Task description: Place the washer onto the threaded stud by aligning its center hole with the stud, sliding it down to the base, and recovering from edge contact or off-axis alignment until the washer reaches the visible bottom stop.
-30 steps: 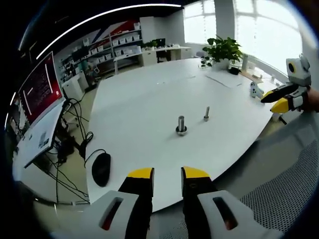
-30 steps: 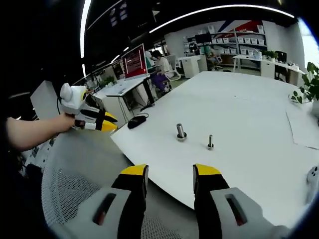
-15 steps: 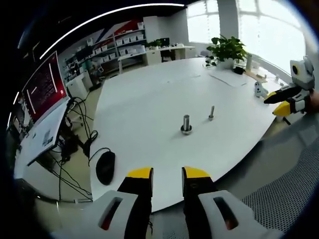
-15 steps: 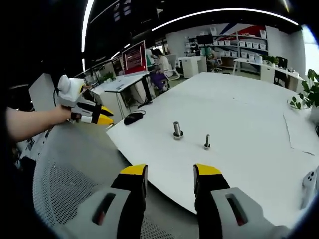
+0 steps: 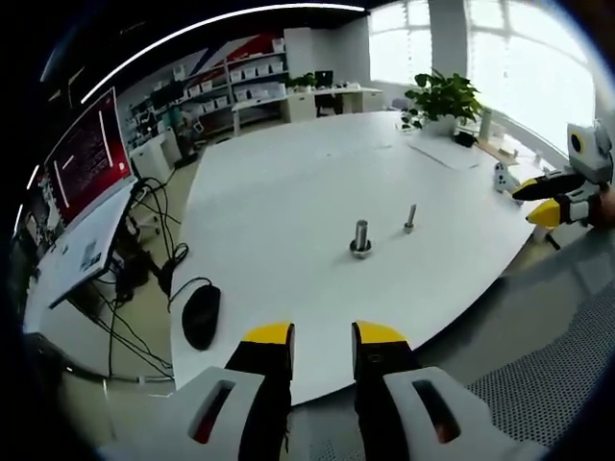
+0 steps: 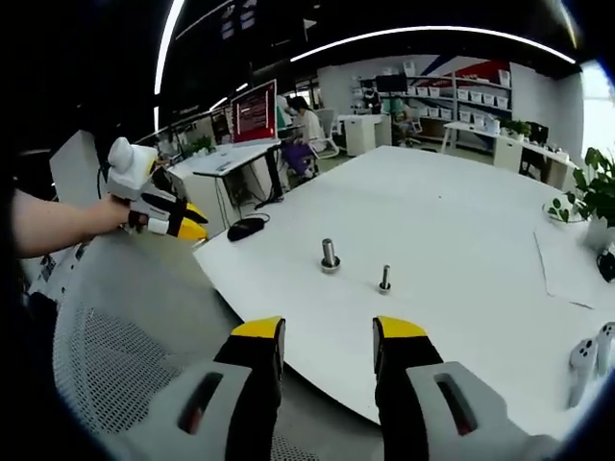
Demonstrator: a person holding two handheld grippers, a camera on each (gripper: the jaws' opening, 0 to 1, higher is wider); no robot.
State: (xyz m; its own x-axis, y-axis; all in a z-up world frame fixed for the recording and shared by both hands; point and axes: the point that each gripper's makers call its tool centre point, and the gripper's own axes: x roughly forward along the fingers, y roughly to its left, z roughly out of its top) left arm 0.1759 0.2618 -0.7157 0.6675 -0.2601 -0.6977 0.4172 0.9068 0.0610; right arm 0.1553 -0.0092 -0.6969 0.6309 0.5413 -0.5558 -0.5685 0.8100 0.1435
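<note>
- Studs stand upright on the white table (image 5: 288, 192), both straight ahead of the grippers and well beyond their tips: a thick grey metal stud with a wide ring at its base (image 5: 360, 239) (image 6: 330, 255), and a slimmer grey threaded stud (image 5: 410, 218) (image 6: 384, 279) near it.
- Left gripper (image 5: 322, 336), yellow-tipped, has its jaws apart with nothing between them; it hangs off the table's near edge, and from it the thick stud lies ahead and slightly right, the slim one further right.
- Right gripper (image 6: 327, 331) also has its jaws apart and empty; from it the thick stud is dead ahead and the slim stud ahead to the right, so the slim stud appears the nearer to this hand.
- Each stud's long axis is vertical, so a washer would have to come down flat from above, hole centred on the tip.
- Washer position cannot be told for certain: the wide ring at the thick stud's base may be a washer, but it is too small to confirm, and neither gripper holds one.
- Black computer mouse (image 5: 200, 316) lies ahead and left of the left gripper, well apart from the studs.
- Judging by this, the task's approach is not yet begun.
</note>
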